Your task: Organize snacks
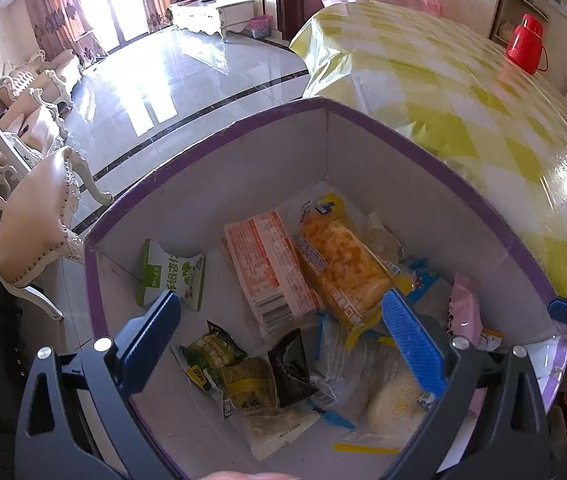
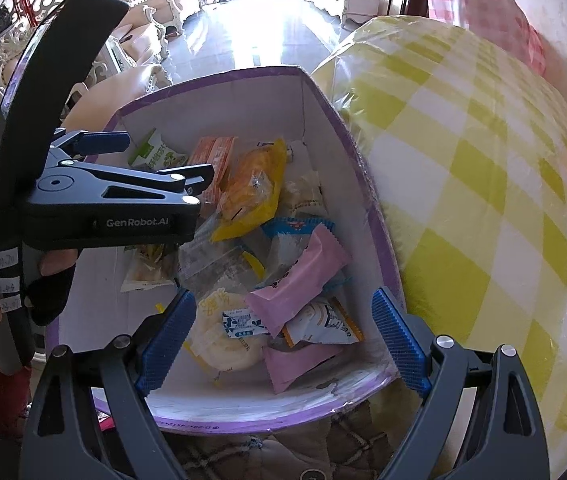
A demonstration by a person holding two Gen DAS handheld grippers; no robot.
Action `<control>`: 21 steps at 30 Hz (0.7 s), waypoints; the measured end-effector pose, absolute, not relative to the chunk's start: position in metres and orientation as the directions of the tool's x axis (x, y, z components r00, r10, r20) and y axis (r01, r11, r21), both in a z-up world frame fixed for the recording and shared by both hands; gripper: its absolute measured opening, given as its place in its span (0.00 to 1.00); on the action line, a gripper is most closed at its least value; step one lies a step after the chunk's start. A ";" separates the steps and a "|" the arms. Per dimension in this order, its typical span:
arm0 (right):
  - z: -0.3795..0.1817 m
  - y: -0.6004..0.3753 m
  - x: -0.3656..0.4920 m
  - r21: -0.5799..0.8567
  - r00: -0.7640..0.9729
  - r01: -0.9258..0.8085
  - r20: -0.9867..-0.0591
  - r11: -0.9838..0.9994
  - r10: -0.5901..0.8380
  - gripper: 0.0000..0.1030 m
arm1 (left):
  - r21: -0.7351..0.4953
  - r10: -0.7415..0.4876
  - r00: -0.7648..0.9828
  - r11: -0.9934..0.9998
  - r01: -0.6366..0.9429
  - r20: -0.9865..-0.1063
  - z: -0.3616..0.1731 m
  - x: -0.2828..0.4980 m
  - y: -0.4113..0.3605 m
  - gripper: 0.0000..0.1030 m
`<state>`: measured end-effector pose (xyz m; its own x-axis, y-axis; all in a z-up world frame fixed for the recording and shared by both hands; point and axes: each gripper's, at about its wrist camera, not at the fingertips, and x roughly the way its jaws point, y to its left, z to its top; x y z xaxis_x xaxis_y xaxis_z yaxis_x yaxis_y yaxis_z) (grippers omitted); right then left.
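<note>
Both tools, left tool [image 1: 281, 342] and right tool [image 2: 283, 340], are hanging wide open and empty over the box [image 2: 367, 208]; snacks [image 1: 267, 264] are lying jumbled inside, sorting seemingly remaining.

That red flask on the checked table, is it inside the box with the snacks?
No, the red flask stands on the far side of the yellow checked table, well outside the purple-rimmed box.
</note>
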<state>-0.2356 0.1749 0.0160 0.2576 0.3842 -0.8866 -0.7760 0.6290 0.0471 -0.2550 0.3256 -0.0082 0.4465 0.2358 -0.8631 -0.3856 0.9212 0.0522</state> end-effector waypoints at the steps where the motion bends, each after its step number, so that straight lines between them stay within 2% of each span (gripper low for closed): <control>1: 0.016 0.175 -0.236 0.047 0.257 -0.776 -0.887 0.628 0.384 0.84 | 0.052 0.235 0.446 0.921 -0.385 -0.863 -0.008 -0.255 0.325 0.98; 21: 0.014 0.176 -0.237 0.053 0.251 -0.776 -0.889 0.629 0.384 0.84 | 0.049 0.224 0.443 0.926 -0.373 -0.868 -0.011 -0.253 0.325 0.98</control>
<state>-0.2369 0.1761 0.0141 0.2505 0.3844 -0.8885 -0.7758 0.6288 0.0533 -0.2531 0.3245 -0.0113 0.4428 0.2240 -0.8682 -0.3732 0.9265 0.0487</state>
